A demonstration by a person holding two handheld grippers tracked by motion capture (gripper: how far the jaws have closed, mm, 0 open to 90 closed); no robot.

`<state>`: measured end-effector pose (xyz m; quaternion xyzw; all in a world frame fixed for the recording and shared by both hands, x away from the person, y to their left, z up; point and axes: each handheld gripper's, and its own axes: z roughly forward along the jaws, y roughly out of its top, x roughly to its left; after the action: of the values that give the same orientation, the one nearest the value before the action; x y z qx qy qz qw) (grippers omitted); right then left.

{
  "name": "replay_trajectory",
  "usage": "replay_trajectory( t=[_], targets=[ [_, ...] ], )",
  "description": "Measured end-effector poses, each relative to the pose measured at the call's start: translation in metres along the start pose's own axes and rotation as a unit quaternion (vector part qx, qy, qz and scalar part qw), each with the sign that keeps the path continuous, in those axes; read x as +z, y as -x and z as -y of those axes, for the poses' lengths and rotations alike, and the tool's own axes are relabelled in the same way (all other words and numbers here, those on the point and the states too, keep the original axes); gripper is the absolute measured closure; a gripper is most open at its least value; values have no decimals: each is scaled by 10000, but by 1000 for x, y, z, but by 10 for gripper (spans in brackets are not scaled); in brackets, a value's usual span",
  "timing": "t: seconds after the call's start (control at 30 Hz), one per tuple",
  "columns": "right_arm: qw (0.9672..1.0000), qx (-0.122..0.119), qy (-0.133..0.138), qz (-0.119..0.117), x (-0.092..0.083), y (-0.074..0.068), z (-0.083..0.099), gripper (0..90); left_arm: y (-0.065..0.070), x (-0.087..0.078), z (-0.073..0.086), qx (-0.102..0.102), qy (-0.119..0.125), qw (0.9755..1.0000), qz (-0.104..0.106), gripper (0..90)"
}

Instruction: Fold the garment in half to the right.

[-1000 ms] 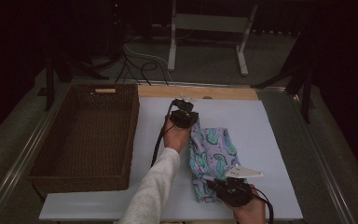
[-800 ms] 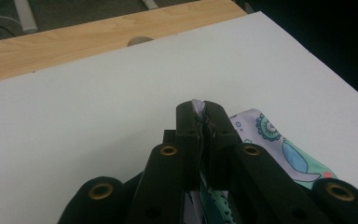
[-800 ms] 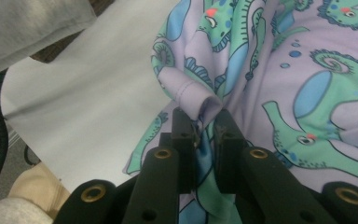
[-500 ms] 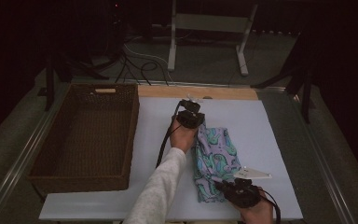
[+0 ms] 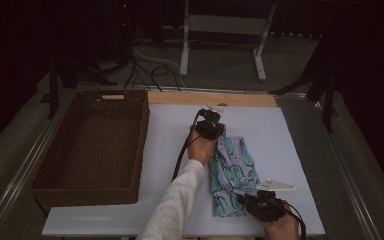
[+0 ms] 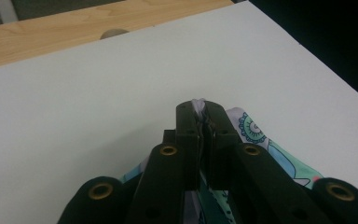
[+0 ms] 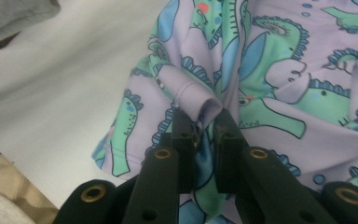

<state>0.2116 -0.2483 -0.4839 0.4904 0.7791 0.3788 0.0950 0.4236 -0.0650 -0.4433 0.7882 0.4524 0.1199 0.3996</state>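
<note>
patterned cloth lies folded on the white table, right of the wicker basket. left gripper has its jaws clamped on the cloth's far edge. right gripper has its jaws pinched on a folded hem at the near edge. a grey sleeve crosses the table's near side.

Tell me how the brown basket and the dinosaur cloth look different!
The brown basket is stiff woven wicker in one plain colour; the dinosaur cloth is soft, lilac, and printed with green and blue dinosaurs. The basket stands by itself at the table's left side; the cloth lies folded and rumpled in the middle, pinched at its far end by the left gripper and at its near end by the right gripper. Both rest on the white table.
</note>
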Motion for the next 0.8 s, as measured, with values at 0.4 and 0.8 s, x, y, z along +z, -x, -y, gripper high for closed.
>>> replay_trajectory(
  t=[0.4,0.8],
  targets=[
    [10000,-4,-35,80,-2,5,3,820,2,3,2,125,132,9994,286,867],
    [9999,-10,-69,122,-2,7,6,820,0,9,5,-10,199,9963,831,862]
  ],
)
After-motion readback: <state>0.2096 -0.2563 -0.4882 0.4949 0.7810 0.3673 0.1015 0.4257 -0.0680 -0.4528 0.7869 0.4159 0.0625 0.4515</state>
